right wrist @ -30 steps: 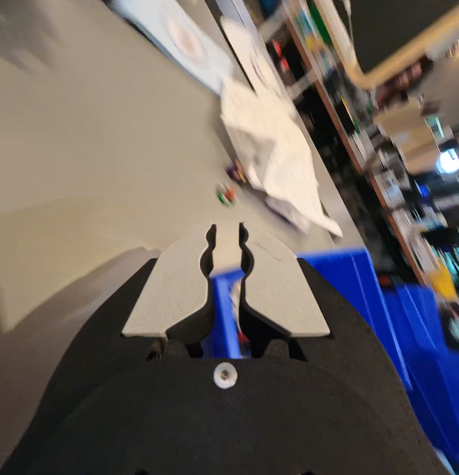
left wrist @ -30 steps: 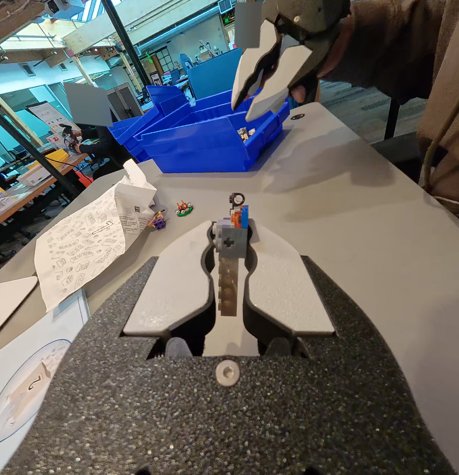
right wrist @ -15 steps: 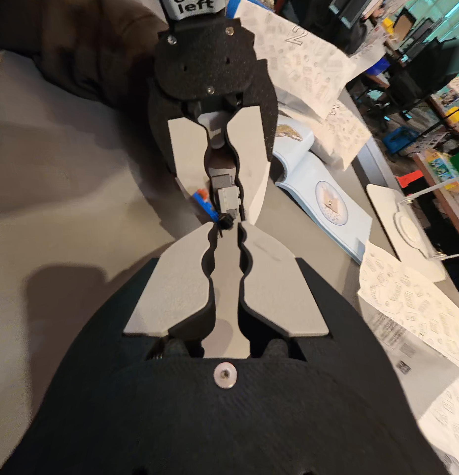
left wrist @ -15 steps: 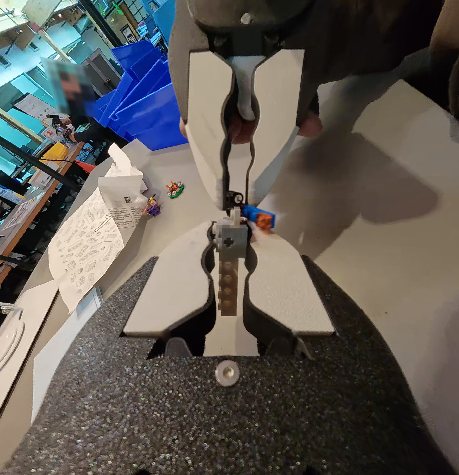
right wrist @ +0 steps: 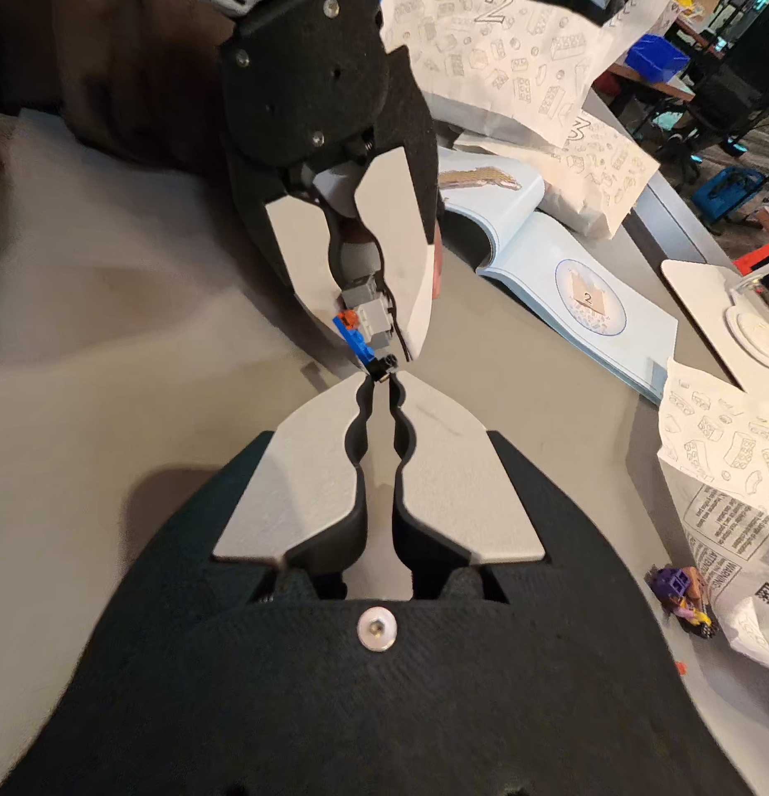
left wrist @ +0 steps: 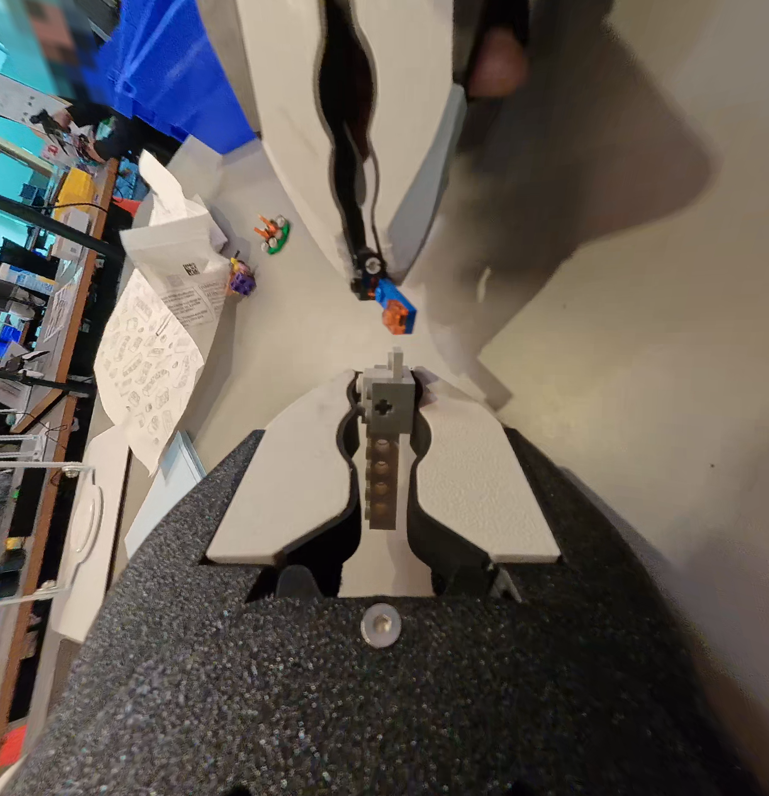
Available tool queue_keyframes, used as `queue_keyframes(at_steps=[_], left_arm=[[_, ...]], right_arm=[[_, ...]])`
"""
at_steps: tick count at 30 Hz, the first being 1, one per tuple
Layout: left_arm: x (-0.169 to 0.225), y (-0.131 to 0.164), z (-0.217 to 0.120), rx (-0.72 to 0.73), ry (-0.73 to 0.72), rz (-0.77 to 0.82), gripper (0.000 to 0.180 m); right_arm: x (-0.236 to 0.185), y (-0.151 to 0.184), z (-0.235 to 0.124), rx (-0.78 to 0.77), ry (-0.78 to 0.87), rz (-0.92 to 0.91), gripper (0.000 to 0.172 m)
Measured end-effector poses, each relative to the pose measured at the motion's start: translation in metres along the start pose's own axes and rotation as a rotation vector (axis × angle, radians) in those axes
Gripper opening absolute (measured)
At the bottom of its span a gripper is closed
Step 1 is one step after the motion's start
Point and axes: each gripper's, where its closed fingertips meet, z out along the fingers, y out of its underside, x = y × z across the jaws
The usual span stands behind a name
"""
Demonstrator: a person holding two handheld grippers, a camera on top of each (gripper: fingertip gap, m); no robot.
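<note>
My left gripper [left wrist: 387,383] is shut on a grey brick assembly [left wrist: 391,405]: a grey block with a cross hole on a tan studded beam [left wrist: 380,482] that runs back between the fingers. My right gripper [right wrist: 382,375] faces it tip to tip and is shut on a small black piece [right wrist: 383,369]. A blue plate [right wrist: 354,342] with an orange brick [right wrist: 347,318] hangs from that black piece. In the left wrist view the blue and orange part [left wrist: 395,308] sits clear of the grey block, just beyond a thin grey post [left wrist: 396,362] on it.
On the grey table [left wrist: 632,344] lie a printed white paper bag [left wrist: 158,310], a small purple build [left wrist: 241,280] and a green round piece with orange parts [left wrist: 274,234]. Blue bins [left wrist: 167,73] stand at the back. An open light-blue booklet [right wrist: 559,275] lies behind the left gripper.
The right gripper came over from the blue bins, met the left gripper's tips and closed on the black piece. The blue and orange part has come off the grey block.
</note>
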Motion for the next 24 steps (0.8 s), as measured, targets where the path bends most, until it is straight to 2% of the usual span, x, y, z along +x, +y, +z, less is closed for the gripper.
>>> queue_keyframes(at_steps=[6,9,13,18,24], left_arm=[[0.018,0.003,0.002,-0.043,0.080,0.087,0.023],[0.018,0.000,-0.001,-0.031,0.096,0.058,0.040],[0.015,-0.004,-0.004,0.007,0.118,-0.036,0.046],[-0.005,-0.021,-0.006,0.099,0.019,-0.150,0.036],[-0.012,-0.021,-0.004,0.071,-0.109,-0.013,0.011]], right_arm=[[0.001,0.011,0.007,-0.054,0.072,-0.140,0.007],[0.003,0.013,0.008,-0.058,0.111,-0.179,0.007],[0.009,0.012,0.008,-0.053,0.179,-0.220,0.006],[0.014,0.005,0.007,-0.022,0.255,-0.230,0.006],[0.014,0.001,0.009,0.021,0.242,-0.152,0.006]])
